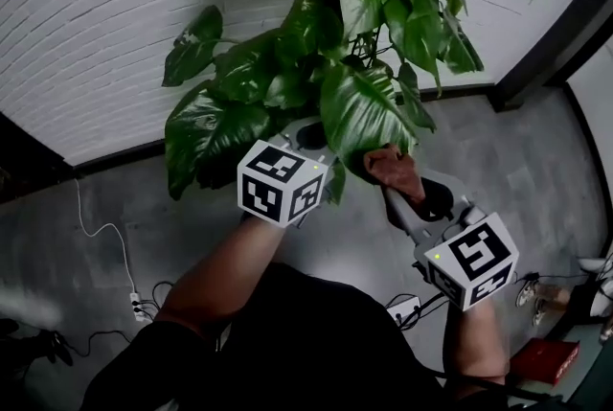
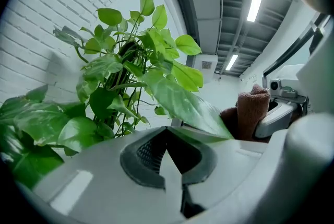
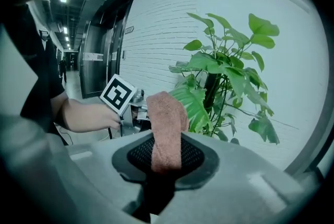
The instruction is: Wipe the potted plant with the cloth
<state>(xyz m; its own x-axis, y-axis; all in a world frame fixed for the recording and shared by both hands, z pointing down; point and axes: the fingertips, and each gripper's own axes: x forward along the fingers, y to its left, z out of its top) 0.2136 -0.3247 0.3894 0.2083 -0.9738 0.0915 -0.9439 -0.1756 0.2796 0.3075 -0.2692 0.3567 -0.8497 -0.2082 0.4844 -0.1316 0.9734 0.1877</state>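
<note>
Left tongs: left gripper pinched shut on a big glossy green leaf of the potted plant.
Right tongs: right gripper clamped on the brown terry cloth.
Risk: rubbing too hard could probably tear that leaf.

Honestly, nothing readable here. The left cube, on the left hand-held gripper, and the right cube, on the right hand-held gripper, only carry black-and-white square marker patterns, no letters or digits. In the right gripper view there's a small plate on the brick wall and a pale strip across the dark door. Both are way too small and blurry to read. The red box shows no print I can make out either.
</note>
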